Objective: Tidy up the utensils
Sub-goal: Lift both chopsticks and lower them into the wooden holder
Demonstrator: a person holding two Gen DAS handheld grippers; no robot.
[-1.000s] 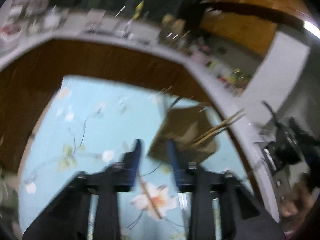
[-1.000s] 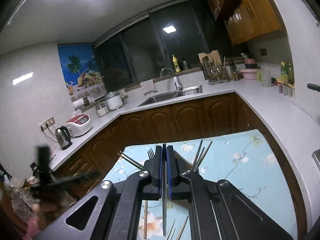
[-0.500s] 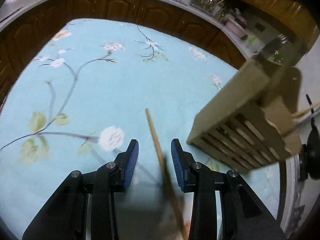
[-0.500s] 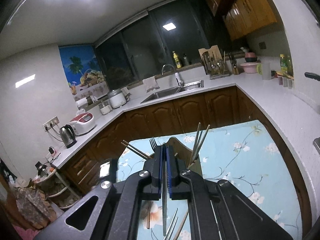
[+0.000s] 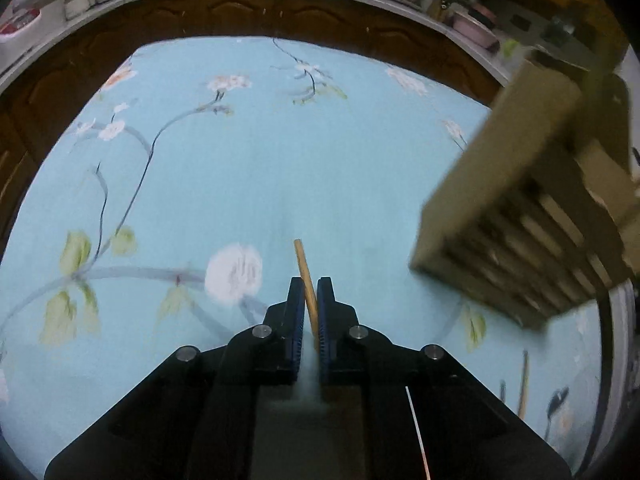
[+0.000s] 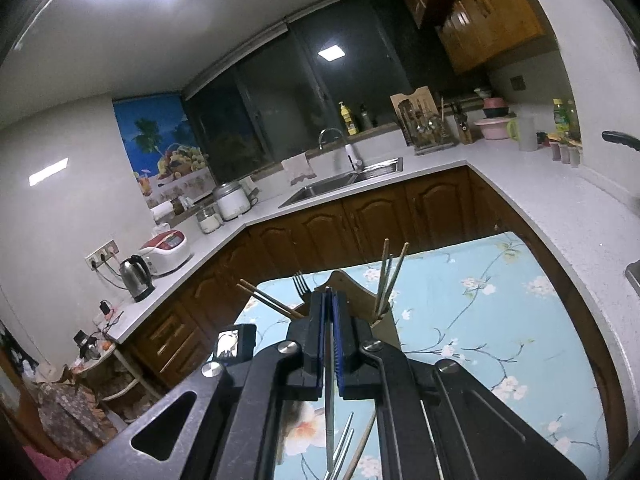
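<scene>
Utensils: in the left view, a thin wooden chopstick (image 5: 306, 280) is pinched between the left gripper (image 5: 308, 292)'s nearly closed blue pads, above open floral blue tablecloth (image 5: 248, 168); the slatted wooden holder (image 5: 516, 216) sits far right. In the right view, the right gripper (image 6: 330, 316) clamps a slim metal utensil (image 6: 329, 412) near the holder, probably for insertion.

A pale blue flowered tablecloth (image 6: 500, 320) covers the table. Behind it brown cabinets (image 6: 380, 216) run under a white counter (image 6: 560, 200). A steel sink (image 6: 344, 184) sits below the dark window (image 6: 304, 96), with a cloth (image 6: 298, 168) hung beside the tap (image 6: 352, 152). Along the left stretch stand a kettle (image 6: 136, 278), a red-topped rice cooker (image 6: 168, 254), a jar (image 6: 210, 220) and a white pot (image 6: 232, 202). A fruit poster (image 6: 164, 148) hangs on the wall. A yellow bottle (image 6: 347, 118) stands on the sill.
</scene>
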